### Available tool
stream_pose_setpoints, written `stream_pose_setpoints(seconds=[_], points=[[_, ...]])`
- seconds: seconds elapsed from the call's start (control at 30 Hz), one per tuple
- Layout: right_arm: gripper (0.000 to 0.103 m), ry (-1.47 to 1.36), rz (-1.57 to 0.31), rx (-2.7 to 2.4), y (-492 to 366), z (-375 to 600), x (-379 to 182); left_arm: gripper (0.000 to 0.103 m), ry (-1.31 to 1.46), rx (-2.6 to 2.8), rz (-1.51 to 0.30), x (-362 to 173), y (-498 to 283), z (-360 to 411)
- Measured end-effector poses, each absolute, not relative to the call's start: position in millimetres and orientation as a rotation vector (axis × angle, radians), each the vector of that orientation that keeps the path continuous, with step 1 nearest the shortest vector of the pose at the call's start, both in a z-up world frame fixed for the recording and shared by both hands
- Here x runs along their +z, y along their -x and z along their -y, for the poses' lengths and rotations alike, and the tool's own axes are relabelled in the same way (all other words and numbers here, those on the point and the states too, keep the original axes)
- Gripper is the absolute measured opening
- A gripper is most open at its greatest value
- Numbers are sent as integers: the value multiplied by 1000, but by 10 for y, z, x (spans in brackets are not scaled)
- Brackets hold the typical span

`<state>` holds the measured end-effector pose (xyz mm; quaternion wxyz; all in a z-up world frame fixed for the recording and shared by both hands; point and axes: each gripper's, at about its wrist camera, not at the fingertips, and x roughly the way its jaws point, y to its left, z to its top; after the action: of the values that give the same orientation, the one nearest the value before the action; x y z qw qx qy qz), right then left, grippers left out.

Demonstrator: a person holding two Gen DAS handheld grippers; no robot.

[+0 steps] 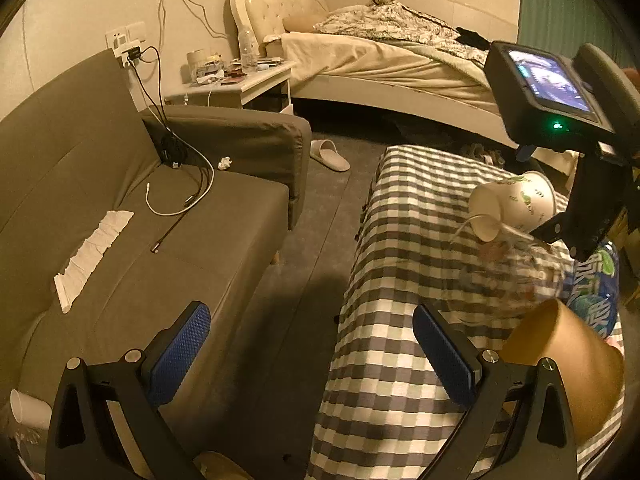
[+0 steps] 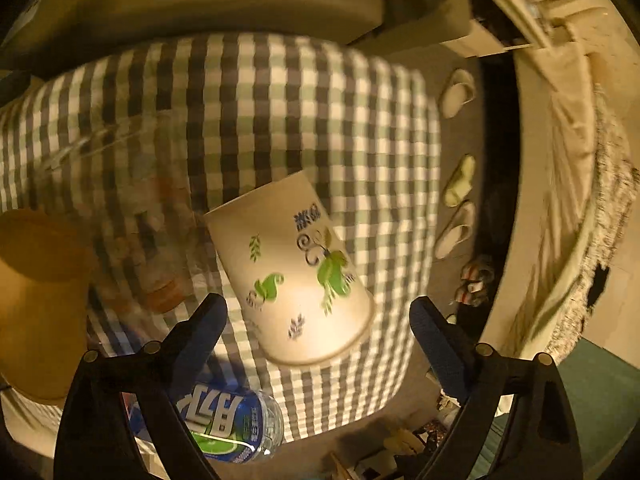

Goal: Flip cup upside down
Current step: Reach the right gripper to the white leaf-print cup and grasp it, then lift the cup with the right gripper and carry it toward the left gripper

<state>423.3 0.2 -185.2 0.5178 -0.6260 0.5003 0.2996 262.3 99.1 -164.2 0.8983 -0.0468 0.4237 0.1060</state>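
A white paper cup (image 2: 292, 276) with green leaf prints hangs tilted between my right gripper's (image 2: 318, 320) wide-open fingers, above the checkered table (image 2: 248, 92); no pad visibly touches it. Its rim points toward the camera, its base away. In the left wrist view the same cup (image 1: 516, 204) shows tilted in the air beside the right gripper's body (image 1: 576, 208). My left gripper (image 1: 312, 344) is open and empty, held low between the sofa and the table's near corner.
A brown paper cup (image 1: 568, 364) stands upside down on the checkered table (image 1: 400, 240), also in the right wrist view (image 2: 40, 300). A blue-labelled water bottle (image 2: 228, 420) and a clear plastic bag (image 1: 512, 272) lie there. A grey sofa (image 1: 140, 220), bed (image 1: 380, 60), slippers (image 2: 456, 92).
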Motion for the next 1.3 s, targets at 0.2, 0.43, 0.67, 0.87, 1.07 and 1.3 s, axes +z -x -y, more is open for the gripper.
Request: stream_pose_setpoints(seconds=[0.2,0.43,0.67,0.87,1.07,1.3], points=[[77,1414,-1325,755,-4422,44,-2082,103,105,222,-894,-1698,-2654,-1042],[76,1231,-1305,678,-4503,154,-1699,103,99,210,-873,-1464,-2540,-946],[76,1202,-1283,621,-3828,231,-874,103,93,151,-791,-816,-2093,-797],[76,1237,-1258,632,-2667,283,-428,103,66,121,-770,-416,-1416,-854],[76,1201,-1272,655,-1739,297,-565,103,84,107,-783,-398,-783,-958],[76,1167,-1335,693,-1200,251,-1426,103,97,90,-818,-711,-363,-962]])
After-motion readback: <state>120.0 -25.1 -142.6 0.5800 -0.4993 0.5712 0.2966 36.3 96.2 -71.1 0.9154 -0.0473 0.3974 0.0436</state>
